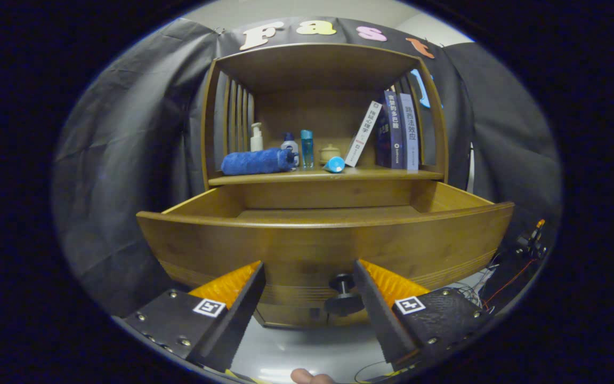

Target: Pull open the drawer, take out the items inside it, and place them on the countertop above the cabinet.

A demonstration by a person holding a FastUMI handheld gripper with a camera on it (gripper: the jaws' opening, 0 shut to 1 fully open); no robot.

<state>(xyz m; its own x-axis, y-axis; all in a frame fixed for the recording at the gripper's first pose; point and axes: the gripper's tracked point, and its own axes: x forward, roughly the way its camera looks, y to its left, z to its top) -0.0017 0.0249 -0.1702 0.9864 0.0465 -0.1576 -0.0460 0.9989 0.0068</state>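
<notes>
Drawer [323,250] was seen pulled well out across the middle of the frame, its dark knob [345,294] low on the front panel, just inside the right finger. Gripper [309,290] was held at lower centre with the fingers spread wide apart, nothing pinched between them; the knob was near the right finger, though contact could not be told. Drawer floor was partly visible past the front panel and looked bare there; the near part was hidden by the panel, so contents could not be confirmed. Countertop [264,180] above the cabinet was already loaded: blue rolled towel [256,161] at centre-left, small bottles [307,149] beside it, books [397,130] leaning at upper right. Opening step was judged done (or nearly so). For the next step, the gripper should probably be lifted above the front edge and tipped down so the inside can be checked before reaching. Fingers should be kept spread until an item sits between them.
</notes>
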